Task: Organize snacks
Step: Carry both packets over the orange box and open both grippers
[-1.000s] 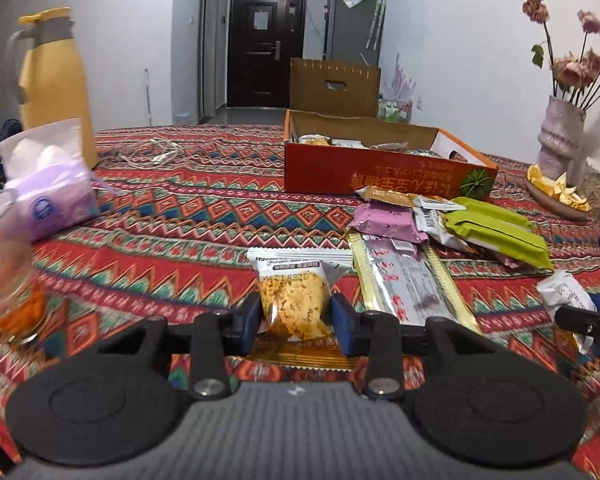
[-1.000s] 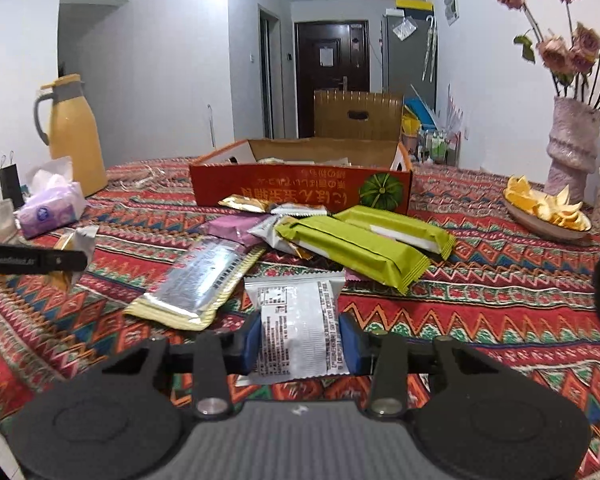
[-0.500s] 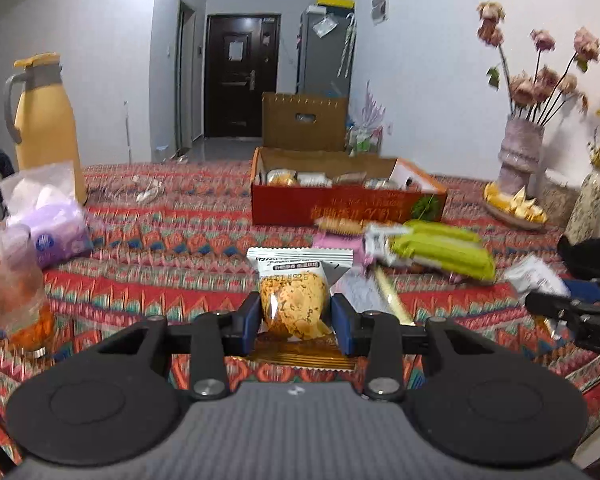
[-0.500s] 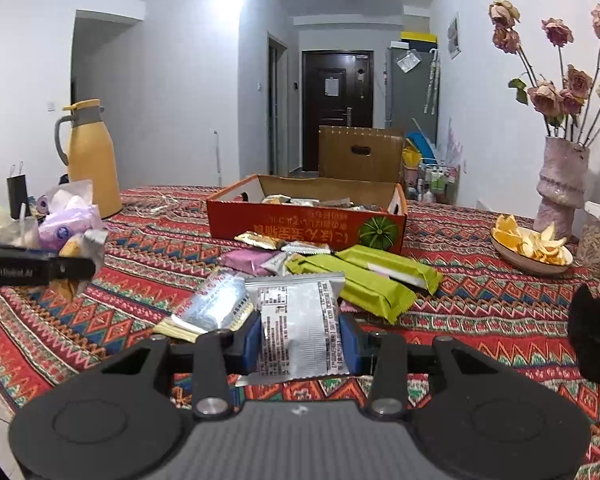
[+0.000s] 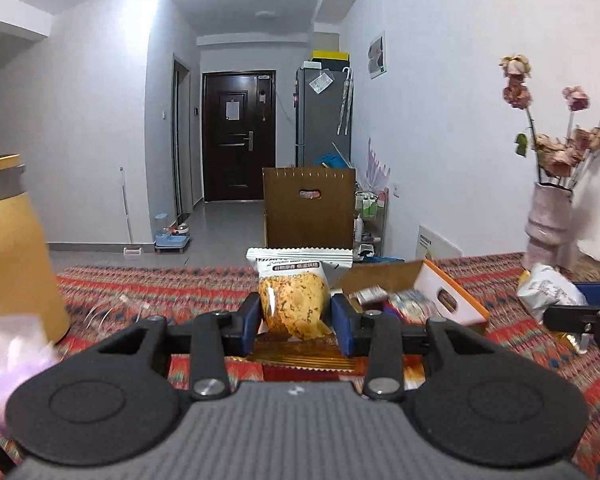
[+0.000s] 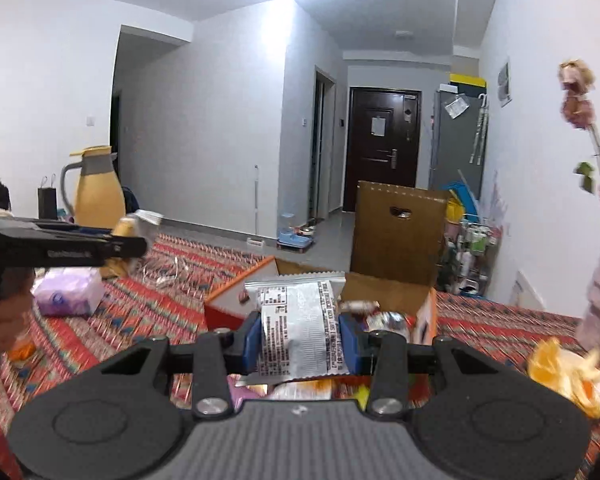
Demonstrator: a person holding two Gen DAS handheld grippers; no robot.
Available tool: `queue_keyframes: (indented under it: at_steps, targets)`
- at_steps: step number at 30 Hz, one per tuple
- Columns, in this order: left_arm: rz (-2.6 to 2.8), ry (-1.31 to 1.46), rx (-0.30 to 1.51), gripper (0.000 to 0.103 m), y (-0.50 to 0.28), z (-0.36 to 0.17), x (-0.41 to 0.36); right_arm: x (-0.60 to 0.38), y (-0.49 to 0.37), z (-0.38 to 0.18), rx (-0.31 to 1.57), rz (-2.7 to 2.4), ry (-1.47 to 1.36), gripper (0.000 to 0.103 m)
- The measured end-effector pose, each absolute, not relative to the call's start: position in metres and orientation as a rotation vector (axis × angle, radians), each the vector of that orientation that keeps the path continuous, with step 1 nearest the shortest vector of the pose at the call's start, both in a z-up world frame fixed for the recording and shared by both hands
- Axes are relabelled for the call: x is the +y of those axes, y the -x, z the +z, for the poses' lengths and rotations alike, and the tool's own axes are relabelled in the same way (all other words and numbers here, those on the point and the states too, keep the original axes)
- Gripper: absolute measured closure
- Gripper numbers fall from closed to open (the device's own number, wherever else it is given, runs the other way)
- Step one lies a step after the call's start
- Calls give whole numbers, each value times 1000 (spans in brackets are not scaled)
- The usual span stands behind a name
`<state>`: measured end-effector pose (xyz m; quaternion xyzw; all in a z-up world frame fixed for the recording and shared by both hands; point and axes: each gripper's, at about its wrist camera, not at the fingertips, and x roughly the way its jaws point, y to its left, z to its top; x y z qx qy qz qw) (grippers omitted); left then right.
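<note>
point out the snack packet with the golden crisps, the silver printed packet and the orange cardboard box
golden crisp snack packet (image 5: 292,308), left wrist view, on its clear window of crisps
silver printed snack packet (image 6: 300,332), right wrist view, on its printed back panel
orange cardboard box (image 6: 236,304), right wrist view, on its near left side wall

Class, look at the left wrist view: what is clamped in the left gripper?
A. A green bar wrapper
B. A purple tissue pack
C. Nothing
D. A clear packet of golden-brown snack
D: the left gripper pinches a clear snack packet with golden-brown contents between its blue pads.
</note>
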<state>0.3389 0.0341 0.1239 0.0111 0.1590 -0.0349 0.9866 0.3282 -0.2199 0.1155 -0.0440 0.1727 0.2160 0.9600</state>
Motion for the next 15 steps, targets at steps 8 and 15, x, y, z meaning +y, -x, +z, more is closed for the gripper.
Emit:
queue_keyframes:
  at_steps: [8,15]
  targets:
    - [-53,54,426,65,-473,94,34,-181,-463,85,434,411,45,63]
    - [-74,75,521,65,-524,42,34,-147,-538,34,549,373,13,63]
